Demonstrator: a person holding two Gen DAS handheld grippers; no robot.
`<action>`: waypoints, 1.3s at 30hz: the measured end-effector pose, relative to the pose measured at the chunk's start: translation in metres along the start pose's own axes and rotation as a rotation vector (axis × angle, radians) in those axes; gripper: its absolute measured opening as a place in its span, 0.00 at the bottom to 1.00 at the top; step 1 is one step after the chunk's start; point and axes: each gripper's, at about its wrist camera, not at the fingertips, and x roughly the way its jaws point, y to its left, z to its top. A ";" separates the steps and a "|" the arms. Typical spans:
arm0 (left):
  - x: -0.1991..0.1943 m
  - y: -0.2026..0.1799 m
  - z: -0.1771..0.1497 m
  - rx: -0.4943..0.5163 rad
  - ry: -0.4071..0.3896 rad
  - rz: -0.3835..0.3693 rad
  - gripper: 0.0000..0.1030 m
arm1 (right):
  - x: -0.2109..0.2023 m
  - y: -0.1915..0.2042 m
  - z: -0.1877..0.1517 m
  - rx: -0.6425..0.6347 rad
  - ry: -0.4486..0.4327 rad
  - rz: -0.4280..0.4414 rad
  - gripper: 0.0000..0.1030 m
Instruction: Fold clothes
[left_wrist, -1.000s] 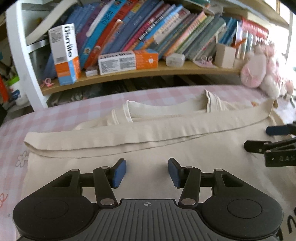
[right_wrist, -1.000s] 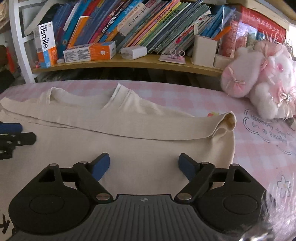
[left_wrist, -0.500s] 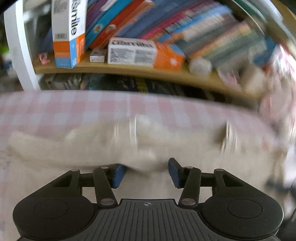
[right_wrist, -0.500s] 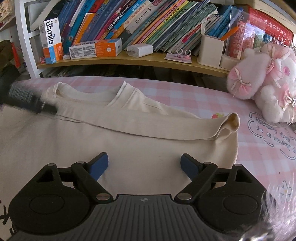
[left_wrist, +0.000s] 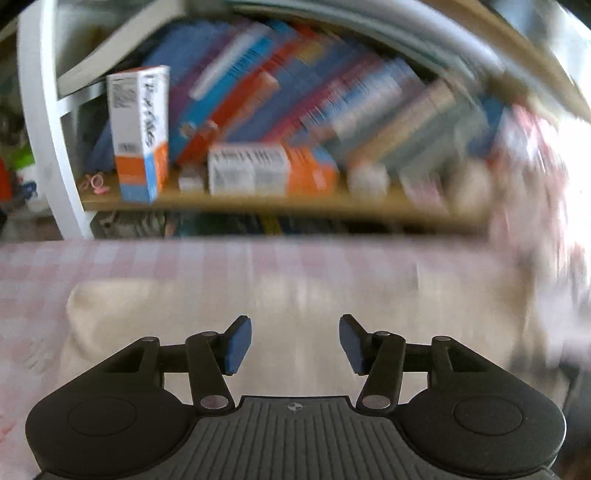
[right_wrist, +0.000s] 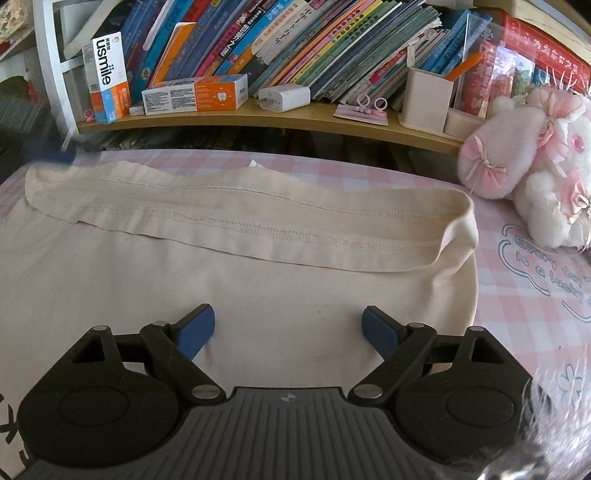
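A cream garment (right_wrist: 258, 280) lies flat on the pink checked table, its far edge folded back into a stitched band (right_wrist: 258, 221) that covers the neckline. My right gripper (right_wrist: 288, 328) is open and empty just above the cloth near its right side. In the blurred left wrist view the garment (left_wrist: 295, 295) shows as a pale patch, and my left gripper (left_wrist: 295, 341) is open and empty over its left part.
A wooden shelf (right_wrist: 295, 118) with books, toothpaste boxes (right_wrist: 195, 94) and a pen holder (right_wrist: 428, 96) runs along the back. Pink plush toys (right_wrist: 528, 166) sit at the right on the pink checked cloth (right_wrist: 535, 295).
The folded band now lies further back, over the neckline. The left gripper has swung quickly, blurring its view, and has left the right view. The right gripper has barely moved.
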 end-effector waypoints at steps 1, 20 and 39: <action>-0.004 -0.008 -0.013 0.043 0.011 0.021 0.52 | 0.000 0.000 0.000 -0.001 0.000 0.001 0.85; -0.056 0.010 -0.091 -0.019 0.010 0.131 0.57 | 0.001 -0.015 0.010 0.057 -0.021 -0.069 0.82; -0.058 0.014 -0.087 0.016 0.031 0.096 0.59 | 0.044 -0.156 0.053 0.842 -0.044 0.104 0.04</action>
